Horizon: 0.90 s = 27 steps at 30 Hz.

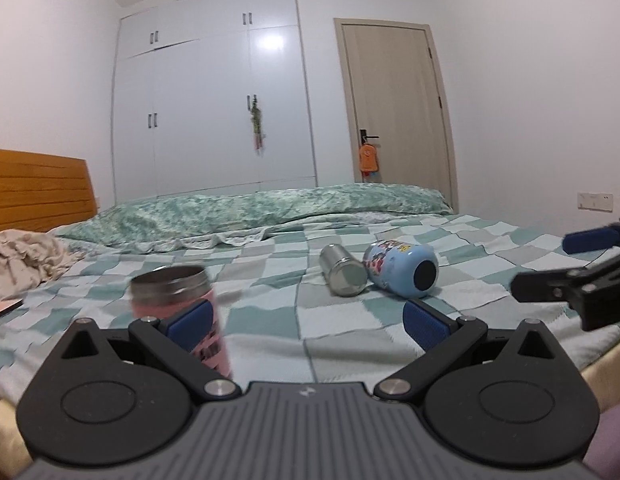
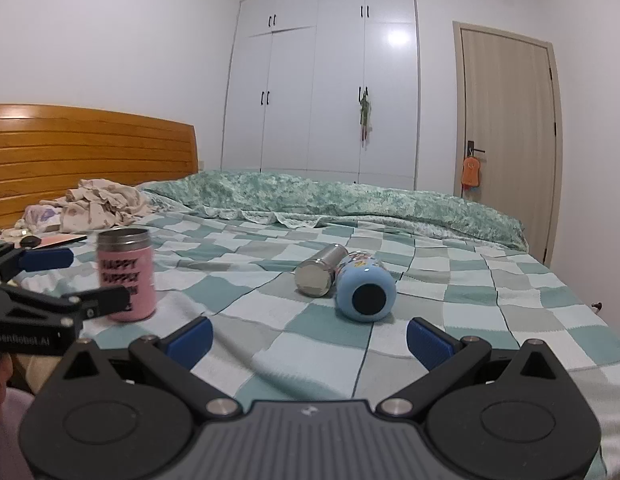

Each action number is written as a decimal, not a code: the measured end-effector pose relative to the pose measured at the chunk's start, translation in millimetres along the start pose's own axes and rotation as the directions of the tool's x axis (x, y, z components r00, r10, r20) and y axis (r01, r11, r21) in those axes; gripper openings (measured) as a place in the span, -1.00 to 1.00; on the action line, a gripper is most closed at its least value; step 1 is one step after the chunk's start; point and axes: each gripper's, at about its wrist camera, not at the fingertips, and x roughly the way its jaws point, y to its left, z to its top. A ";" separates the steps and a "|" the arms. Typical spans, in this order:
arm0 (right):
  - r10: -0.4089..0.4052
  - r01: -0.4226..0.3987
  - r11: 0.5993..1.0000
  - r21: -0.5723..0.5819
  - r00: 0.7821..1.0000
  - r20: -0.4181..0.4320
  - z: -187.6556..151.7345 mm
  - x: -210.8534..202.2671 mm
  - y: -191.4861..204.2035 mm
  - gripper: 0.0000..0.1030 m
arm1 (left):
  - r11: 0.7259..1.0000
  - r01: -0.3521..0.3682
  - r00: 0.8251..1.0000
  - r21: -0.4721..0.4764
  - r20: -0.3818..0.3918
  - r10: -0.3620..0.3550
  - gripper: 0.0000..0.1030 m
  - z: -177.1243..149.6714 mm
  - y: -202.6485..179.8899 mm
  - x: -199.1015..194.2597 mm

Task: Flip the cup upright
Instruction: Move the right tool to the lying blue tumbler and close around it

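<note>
Cup [image 2: 126,276], pink, stands upright on the bed [image 2: 450,292], between the wide-open left tongs [image 1: 306,322], touching neither pad. Right tongs [image 2: 308,336] gape wide, empty, facing two toppled bottles [image 2: 364,292].

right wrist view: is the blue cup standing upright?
No. The blue cup lies on its side on the checkered bedspread, its dark base facing the camera, beside the steel cup.
</note>
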 end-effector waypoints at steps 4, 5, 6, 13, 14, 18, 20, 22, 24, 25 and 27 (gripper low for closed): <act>0.002 -0.002 1.000 -0.004 0.999 -0.034 20.3 32.5 -17.2 1.00 | 1.000 0.025 0.999 0.010 -0.022 -0.025 1.00 10.4 -5.7 33.5; 0.003 -0.003 1.000 -0.003 0.999 -0.046 25.4 40.8 -21.7 1.00 | 0.999 0.031 0.999 0.011 -0.025 -0.031 1.00 12.5 -7.0 40.7; 0.004 -0.004 1.000 -0.004 0.998 -0.060 31.0 49.4 -25.3 1.00 | 0.999 0.037 0.999 0.014 -0.030 -0.036 1.00 15.1 -9.3 50.2; 0.019 -0.027 0.999 -0.035 0.981 -0.191 71.3 127.4 -49.2 1.00 | 0.996 0.075 0.995 0.039 -0.062 -0.072 1.00 33.4 -14.3 117.4; 0.020 -0.029 0.999 -0.038 0.978 -0.210 75.9 138.0 -51.9 1.00 | 0.996 0.077 0.995 0.041 -0.067 -0.074 1.00 35.7 -14.6 127.9; 0.016 -0.019 1.000 -0.010 0.957 -0.290 91.7 185.0 -63.9 1.00 | 0.996 0.073 0.992 0.048 -0.110 -0.067 1.00 41.7 -15.7 169.5; -0.003 0.008 1.000 0.014 0.947 -0.322 94.6 204.9 -70.0 1.00 | 0.997 0.052 0.991 0.057 -0.123 -0.045 1.00 42.0 -18.2 186.7; -0.010 0.030 0.998 0.050 0.929 -0.371 97.7 228.9 -77.3 1.00 | 0.998 0.041 0.990 0.056 -0.136 -0.033 1.00 41.6 -19.2 203.1; 0.014 0.023 0.996 0.088 0.917 -0.398 97.1 247.1 -85.2 1.00 | 0.999 0.036 0.988 0.036 -0.151 -0.030 1.00 40.4 -18.9 216.5; 0.025 0.019 0.995 0.103 0.912 -0.410 95.8 255.7 -88.7 1.00 | 0.999 0.040 0.986 0.021 -0.163 -0.036 1.00 40.0 -18.4 223.0; 0.031 0.015 0.995 0.101 0.897 -0.441 93.1 271.6 -93.0 1.00 | 0.999 0.052 0.980 -0.001 -0.191 -0.052 1.00 37.6 -16.5 236.3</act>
